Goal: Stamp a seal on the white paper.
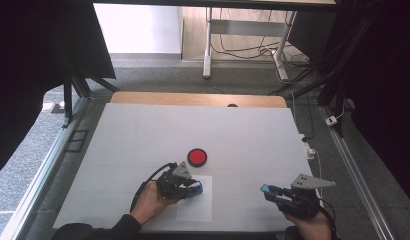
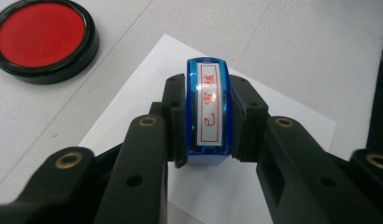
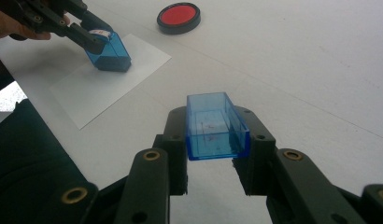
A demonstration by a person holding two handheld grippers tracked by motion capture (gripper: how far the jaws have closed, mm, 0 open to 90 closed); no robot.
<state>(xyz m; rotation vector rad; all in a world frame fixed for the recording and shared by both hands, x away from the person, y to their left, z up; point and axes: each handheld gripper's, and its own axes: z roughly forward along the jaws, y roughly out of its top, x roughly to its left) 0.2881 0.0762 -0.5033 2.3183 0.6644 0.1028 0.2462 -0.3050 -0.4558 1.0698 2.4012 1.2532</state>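
Our left gripper clamps a blue plastic stamp on white paper; press straight down. Right gripper fingers grip its clear blue cap.

- The high view looked forward and down from above the person's edge of the table, taking in the whole top and the floor beyond.
- The left gripper view sat close behind its own jaws, facing the white paper just past them, with the red ink pad beyond on its left.
- The right gripper view looked across the table from low; it shared that paper and pad with both others.
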